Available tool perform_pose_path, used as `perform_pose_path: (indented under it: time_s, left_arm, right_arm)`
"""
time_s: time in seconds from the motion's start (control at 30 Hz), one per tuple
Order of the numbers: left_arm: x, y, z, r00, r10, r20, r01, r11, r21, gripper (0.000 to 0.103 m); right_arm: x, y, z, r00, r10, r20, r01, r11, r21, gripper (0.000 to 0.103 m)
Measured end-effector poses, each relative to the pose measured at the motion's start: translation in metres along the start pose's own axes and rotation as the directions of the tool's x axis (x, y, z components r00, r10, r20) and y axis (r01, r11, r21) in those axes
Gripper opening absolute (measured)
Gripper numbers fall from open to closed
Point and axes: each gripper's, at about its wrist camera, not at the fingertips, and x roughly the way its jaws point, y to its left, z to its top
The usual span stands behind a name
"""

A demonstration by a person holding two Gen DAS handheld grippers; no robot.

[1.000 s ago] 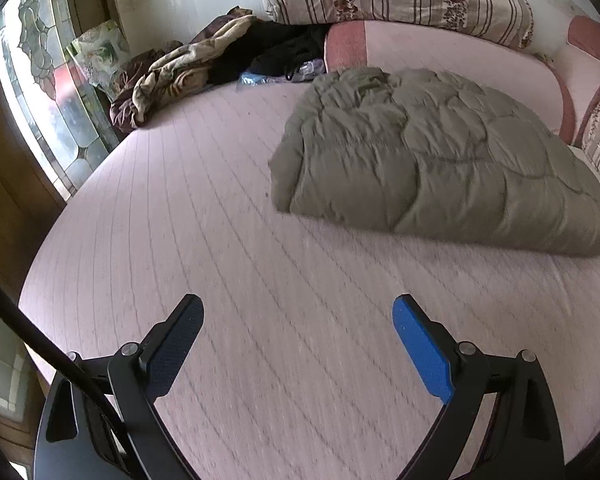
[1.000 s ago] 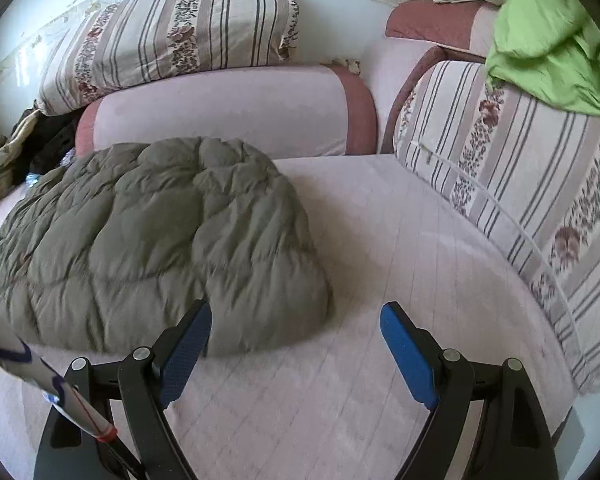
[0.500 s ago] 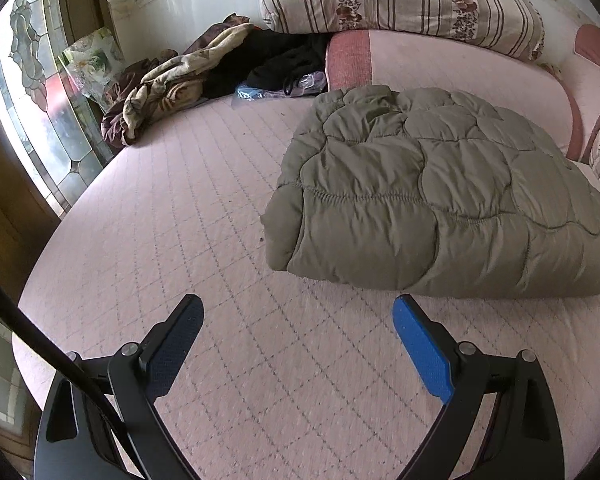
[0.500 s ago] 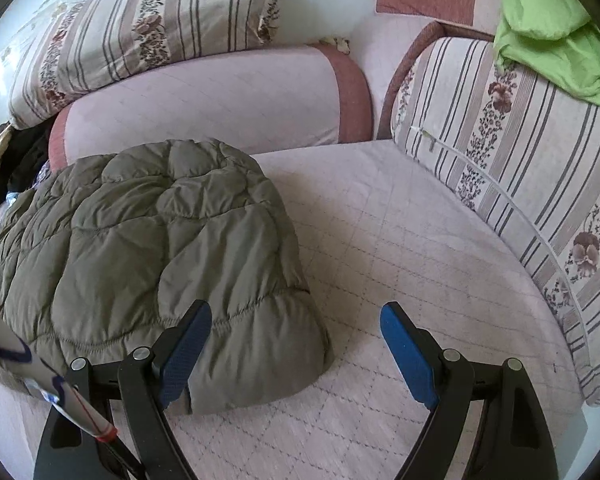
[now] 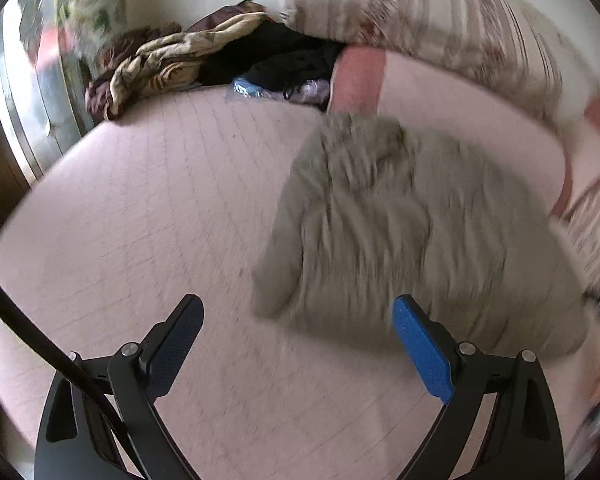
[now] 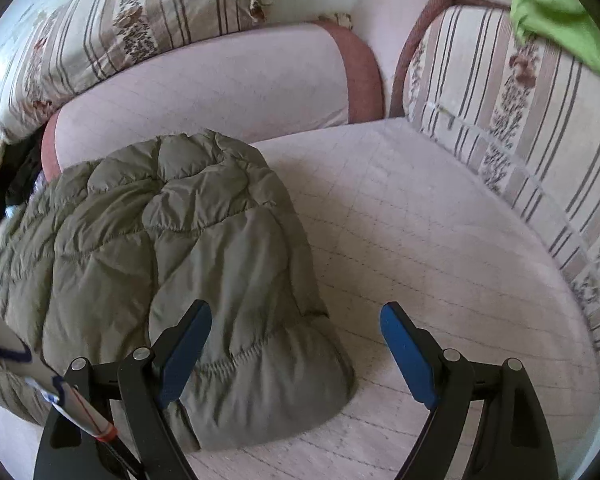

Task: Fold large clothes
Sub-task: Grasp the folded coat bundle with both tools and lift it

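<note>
An olive-green quilted jacket [image 5: 412, 232] lies folded in a thick bundle on the pale pink sofa seat [image 5: 160, 208]. In the right wrist view the jacket [image 6: 172, 248] fills the left half. My left gripper [image 5: 296, 324] is open and empty, just short of the jacket's near left corner. My right gripper [image 6: 296, 332] is open and empty, its left finger over the jacket's near right end and its right finger over bare seat. The left wrist view is motion-blurred.
A heap of brown, beige and black clothes [image 5: 204, 56] lies at the seat's far left corner by a window [image 5: 28, 92]. Striped floral cushions [image 6: 512, 120] and a pink backrest [image 6: 220, 88] ring the seat. A green cloth [image 6: 556, 16] hangs at the top right.
Both grippers have moved closer to the jacket and stay open. The left view has swung and blurred; the right gripper's left finger now overlaps the jacket's end.
</note>
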Motion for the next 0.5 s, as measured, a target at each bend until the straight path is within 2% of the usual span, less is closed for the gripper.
perform_pose_path:
  time_s: [0.07,0.17,0.27,0.33,0.37,0.43,0.5]
  left_arm:
    - [0.015,0.009,0.019,0.998,-0.054,-0.009,0.054,0.998,-0.039,0.095]
    - [0.05,0.014,0.034,0.987,-0.144,-0.069,0.142,0.989,-0.029,0.095]
    - [0.09,0.022,0.035,0.953,-0.262,-0.154,0.256,0.965,-0.055,0.095]
    - [0.112,0.026,0.035,0.914,-0.357,-0.192,0.344,0.934,-0.098,0.095]
    - [0.125,0.028,0.035,0.878,-0.428,-0.214,0.408,0.903,-0.134,0.095]
    - [0.14,0.027,0.035,0.828,-0.507,-0.24,0.477,0.861,-0.176,0.097]
    - [0.157,0.02,0.031,0.813,-0.521,-0.26,0.486,0.853,-0.19,0.102]
  right_arm:
    - [0.011,-0.004,0.006,0.998,0.059,-0.033,-0.058,0.998,0.04,0.092]
    - [0.033,-0.009,0.013,0.984,0.146,-0.097,-0.138,0.986,0.092,0.093]
    - [0.062,-0.016,0.017,0.961,0.231,-0.152,-0.206,0.965,0.163,0.095]
    - [0.081,-0.022,0.019,0.939,0.303,-0.163,-0.263,0.938,0.227,0.097]
    - [0.088,-0.024,0.019,0.928,0.331,-0.169,-0.285,0.926,0.249,0.098]
    - [0.109,-0.023,0.021,0.88,0.437,-0.188,-0.37,0.877,0.308,0.098]
    - [0.124,-0.017,0.021,0.836,0.51,-0.204,-0.43,0.839,0.334,0.102]
